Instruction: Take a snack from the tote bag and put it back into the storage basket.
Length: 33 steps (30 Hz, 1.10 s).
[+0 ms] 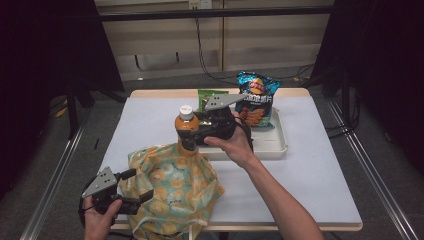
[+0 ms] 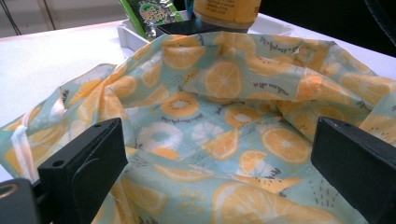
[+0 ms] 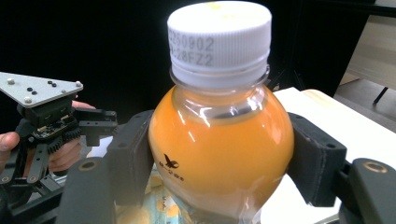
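A bottle of orange juice (image 1: 185,131) with a white cap (image 3: 218,39) stands upright in my right gripper (image 1: 189,136), whose pads (image 3: 133,158) press on both of its sides. It hangs just above the far rim of a cloth bag (image 1: 170,187) printed with citrus slices, which lies near the table's front edge. The bottle's base (image 2: 228,9) shows beyond that rim. My left gripper (image 1: 136,186) is at the bag's left side, its jaws wide apart, with the bag's fabric (image 2: 219,140) spread between and beyond them. That left gripper (image 3: 58,119) also appears behind the bottle.
A white tray (image 1: 280,146) sits behind the bag, holding a blue crisp packet (image 1: 256,100) and a green packet (image 1: 209,95). The green packet (image 2: 152,14) and the tray's corner (image 2: 127,35) lie past the bag. White table surface (image 1: 320,175) stretches to the right.
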Each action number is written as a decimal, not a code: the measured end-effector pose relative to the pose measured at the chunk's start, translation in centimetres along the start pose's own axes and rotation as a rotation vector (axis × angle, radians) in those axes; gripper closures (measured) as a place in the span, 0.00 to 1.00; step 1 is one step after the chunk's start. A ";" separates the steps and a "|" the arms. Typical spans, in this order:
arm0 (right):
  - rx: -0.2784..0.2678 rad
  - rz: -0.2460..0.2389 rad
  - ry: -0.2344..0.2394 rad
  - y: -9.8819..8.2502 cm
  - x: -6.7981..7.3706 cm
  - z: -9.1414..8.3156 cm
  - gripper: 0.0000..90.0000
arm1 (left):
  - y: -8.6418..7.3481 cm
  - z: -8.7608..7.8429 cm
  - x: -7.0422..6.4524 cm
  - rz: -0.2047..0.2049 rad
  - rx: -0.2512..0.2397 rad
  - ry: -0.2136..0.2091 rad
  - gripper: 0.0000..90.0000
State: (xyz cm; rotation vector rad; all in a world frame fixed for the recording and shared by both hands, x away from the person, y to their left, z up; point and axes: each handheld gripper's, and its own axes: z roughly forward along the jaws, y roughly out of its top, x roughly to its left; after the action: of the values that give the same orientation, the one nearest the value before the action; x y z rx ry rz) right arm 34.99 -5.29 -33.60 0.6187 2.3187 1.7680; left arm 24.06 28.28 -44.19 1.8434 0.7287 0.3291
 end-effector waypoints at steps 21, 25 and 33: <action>-0.015 0.022 -0.098 -0.1 -1.0 -3.5 0.34 | 0.0 0.0 0.1 -0.007 -0.006 -0.003 0.04; -0.018 0.029 -0.124 -0.3 -1.5 -4.3 0.34 | 0.0 0.0 0.2 0.000 -0.006 -0.001 0.04; -0.020 0.027 -0.172 -0.8 -2.0 -5.8 0.34 | 0.0 -0.1 0.3 -0.015 -0.002 0.014 0.04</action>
State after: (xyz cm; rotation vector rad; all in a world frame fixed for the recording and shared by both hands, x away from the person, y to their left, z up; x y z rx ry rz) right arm 34.52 -11.40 -32.91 0.7692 2.1858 1.6747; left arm 24.25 28.52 -44.19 1.8347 0.7506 0.3332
